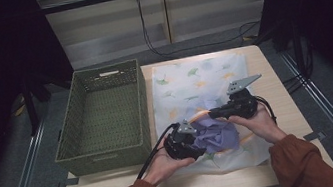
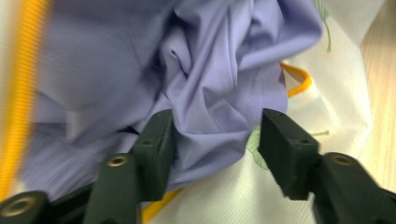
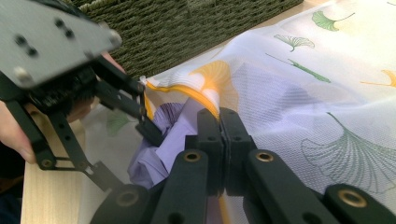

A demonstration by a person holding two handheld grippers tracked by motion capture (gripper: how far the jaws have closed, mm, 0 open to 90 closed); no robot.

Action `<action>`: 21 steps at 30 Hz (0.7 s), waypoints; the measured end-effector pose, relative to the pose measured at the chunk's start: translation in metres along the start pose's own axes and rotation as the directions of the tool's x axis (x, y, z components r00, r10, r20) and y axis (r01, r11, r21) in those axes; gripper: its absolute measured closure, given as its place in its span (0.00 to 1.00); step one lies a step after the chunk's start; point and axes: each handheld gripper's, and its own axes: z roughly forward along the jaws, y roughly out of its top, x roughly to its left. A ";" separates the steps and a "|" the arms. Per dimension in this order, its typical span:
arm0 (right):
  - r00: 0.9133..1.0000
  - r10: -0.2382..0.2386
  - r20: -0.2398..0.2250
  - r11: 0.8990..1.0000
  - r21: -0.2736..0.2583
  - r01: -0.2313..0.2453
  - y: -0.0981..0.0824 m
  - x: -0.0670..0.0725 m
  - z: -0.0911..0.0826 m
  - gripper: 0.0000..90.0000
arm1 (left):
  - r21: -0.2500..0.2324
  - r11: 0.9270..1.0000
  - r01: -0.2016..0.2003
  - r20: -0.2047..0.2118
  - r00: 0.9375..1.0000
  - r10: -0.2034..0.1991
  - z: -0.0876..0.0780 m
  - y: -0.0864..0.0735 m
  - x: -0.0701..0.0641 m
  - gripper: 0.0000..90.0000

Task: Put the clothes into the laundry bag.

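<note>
- At left of the high view: dark green woven basket (image 1: 102, 119), empty, well apart from the work.
- Lower centre: left gripper (image 1: 197, 139), jaws half spread around crumpled lilac cloth (image 1: 216, 135), not pinching; best pushed deeper into the mouth of the white mesh bag with ginkgo-leaf print and orange trim (image 1: 189, 87).
- Centre right: right gripper (image 1: 213, 113), jaws pressed together on the orange rim; worth holding high and taut.

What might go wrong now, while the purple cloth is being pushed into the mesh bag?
The right gripper pinches just the bag's yellow-trimmed rim; a tug may pull it free, closing the opening. The left gripper stands open around the purple cloth, so the crumpled cloth may spring back out of the mesh bag.
</note>
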 end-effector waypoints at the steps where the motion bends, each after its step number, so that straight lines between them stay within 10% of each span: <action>1: 1.000 -0.002 -0.001 1.000 0.000 0.002 0.000 0.000 0.000 0.99 | -0.008 1.000 0.010 -0.004 1.000 -0.010 0.003 0.000 -0.002 0.55; 13: 1.000 -0.004 -0.002 1.000 0.009 0.004 -0.001 0.001 0.001 0.99 | 0.001 1.000 0.002 0.013 1.000 -0.002 0.021 0.005 -0.005 0.49; 21: 1.000 0.002 -0.010 1.000 0.018 -0.002 -0.001 0.001 0.003 0.99 | 0.013 1.000 -0.029 -0.040 0.999 0.029 0.020 0.007 -0.002 0.86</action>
